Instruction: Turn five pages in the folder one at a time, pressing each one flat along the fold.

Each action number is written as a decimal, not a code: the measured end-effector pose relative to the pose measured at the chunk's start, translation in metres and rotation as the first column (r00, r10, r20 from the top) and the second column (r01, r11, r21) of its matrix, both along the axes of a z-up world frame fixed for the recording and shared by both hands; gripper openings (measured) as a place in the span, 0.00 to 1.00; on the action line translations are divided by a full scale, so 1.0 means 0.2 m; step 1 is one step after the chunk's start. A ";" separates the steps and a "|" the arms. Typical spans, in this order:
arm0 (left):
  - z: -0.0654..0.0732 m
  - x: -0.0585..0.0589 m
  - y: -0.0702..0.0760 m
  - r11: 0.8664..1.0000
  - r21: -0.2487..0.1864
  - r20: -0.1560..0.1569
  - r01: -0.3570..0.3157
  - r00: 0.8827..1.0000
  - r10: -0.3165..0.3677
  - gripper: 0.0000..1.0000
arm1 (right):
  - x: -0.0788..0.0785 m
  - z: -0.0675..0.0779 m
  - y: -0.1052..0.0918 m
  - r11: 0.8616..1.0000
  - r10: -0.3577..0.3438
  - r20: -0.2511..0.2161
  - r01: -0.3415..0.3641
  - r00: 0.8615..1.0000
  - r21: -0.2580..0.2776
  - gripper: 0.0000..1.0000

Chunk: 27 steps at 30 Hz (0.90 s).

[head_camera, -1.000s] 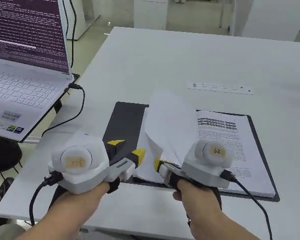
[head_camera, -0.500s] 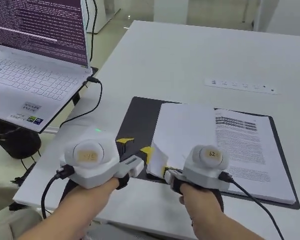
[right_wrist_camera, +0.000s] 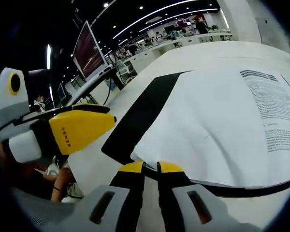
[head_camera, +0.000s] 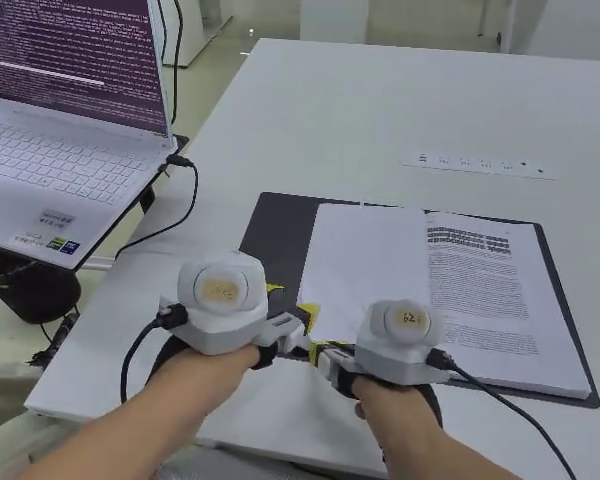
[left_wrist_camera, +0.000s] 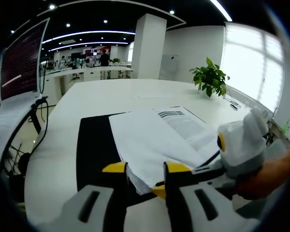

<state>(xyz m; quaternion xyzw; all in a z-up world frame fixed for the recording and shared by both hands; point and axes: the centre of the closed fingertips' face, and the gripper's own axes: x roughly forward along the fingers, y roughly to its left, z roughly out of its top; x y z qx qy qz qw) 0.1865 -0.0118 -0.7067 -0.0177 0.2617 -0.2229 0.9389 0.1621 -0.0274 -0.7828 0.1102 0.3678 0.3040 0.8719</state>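
Your left gripper [left_wrist_camera: 145, 167] wide at the pages' [left_wrist_camera: 150, 145] near-left corner, right gripper [right_wrist_camera: 151, 166] labelled 62, narrow, grip unclear.

An open laptop [head_camera: 60, 120] stands at ten o'clock, just off the white counter [head_camera: 360, 100], its screen full of text lines. A black cable [head_camera: 175, 210] (plugged into the laptop's right side) curls down over the counter's edge. A white power strip [head_camera: 477, 164] lies at one o'clock, and in the left gripper view a leafy plant [left_wrist_camera: 210, 77] stands at two o'clock by bright windows.
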 end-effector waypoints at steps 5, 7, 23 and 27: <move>-0.10 0.04 -0.04 0.999 0.033 -0.036 0.024 0.999 -0.023 0.26 | -0.02 0.00 -0.04 1.000 -0.009 0.004 0.009 1.000 0.009 0.07; -0.14 0.05 -0.07 0.999 0.042 -0.060 0.033 0.998 -0.030 0.26 | -0.02 0.01 -0.07 1.000 -0.020 0.010 0.020 1.000 0.013 0.06; -0.43 0.00 -0.09 0.987 0.158 -0.184 0.007 0.983 0.023 0.26 | 0.03 0.09 -0.33 0.987 -0.153 0.039 0.151 0.987 0.054 0.00; -0.42 0.01 -0.09 0.985 0.172 -0.117 -0.015 0.993 0.035 0.25 | 0.07 0.11 -0.41 0.976 -0.210 0.045 0.206 0.977 0.073 0.00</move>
